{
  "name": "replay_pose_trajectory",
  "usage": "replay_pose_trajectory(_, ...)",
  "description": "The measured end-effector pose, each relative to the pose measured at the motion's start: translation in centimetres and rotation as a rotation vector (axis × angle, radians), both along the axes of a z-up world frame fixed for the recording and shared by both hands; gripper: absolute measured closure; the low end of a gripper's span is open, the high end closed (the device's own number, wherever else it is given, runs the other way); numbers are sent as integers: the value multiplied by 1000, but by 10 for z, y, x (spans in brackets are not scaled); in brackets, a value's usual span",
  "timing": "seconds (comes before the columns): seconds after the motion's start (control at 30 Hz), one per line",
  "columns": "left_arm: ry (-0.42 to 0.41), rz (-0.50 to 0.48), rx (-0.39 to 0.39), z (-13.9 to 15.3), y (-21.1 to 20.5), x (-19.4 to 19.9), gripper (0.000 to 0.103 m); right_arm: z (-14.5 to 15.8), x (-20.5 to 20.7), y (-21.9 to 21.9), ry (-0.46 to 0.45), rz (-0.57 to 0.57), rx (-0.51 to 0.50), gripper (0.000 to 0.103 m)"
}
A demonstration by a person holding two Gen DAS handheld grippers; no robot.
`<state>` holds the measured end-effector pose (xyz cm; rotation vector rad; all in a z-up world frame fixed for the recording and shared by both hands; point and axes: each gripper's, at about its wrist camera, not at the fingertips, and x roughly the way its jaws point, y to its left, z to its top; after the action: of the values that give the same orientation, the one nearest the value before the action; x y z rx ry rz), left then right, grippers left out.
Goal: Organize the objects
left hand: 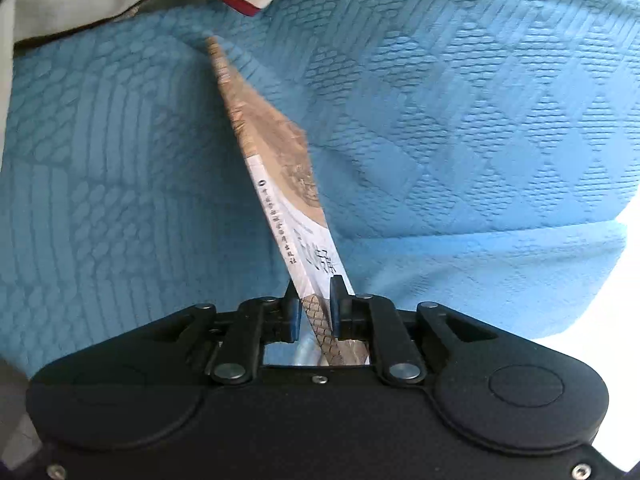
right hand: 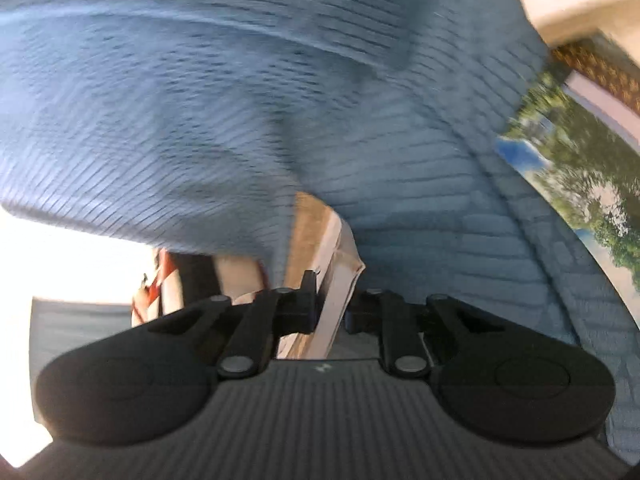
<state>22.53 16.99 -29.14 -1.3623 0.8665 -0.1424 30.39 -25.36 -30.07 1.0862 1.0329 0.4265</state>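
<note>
Clearly the left hand-held gripper (left hand: pixel 316 300) is clenched on a thin book (left hand: pixel 280 168), held edge-up above the blue bed cover (left hand: pixel 460 100), open cover on both sides. Blurred, the right hand-held gripper (right hand: pixel 330 300) pinches a pale book edge (right hand: pixel 336 280) below bunched blue cloth (right hand: pixel 200 100).

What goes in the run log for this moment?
left claw: shut on book | right claw: shut on book | under: blue bedspread
</note>
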Motion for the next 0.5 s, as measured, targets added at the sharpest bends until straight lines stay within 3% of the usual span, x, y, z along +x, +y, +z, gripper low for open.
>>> replay_pose_trajectory(0.1,-34,-31,-10,15,-2,-7,88,34,-12,-3,-84,27,-45,87)
replay_pose_trajectory(0.23,-87,-99,13,37,-12,-8,87,66,-23,-13,-130,24,-82,86)
replay_pose_trajectory(0.5,-174,-266,26,78,-32,8,87,120,-64,-39,-234,-75,-152,85)
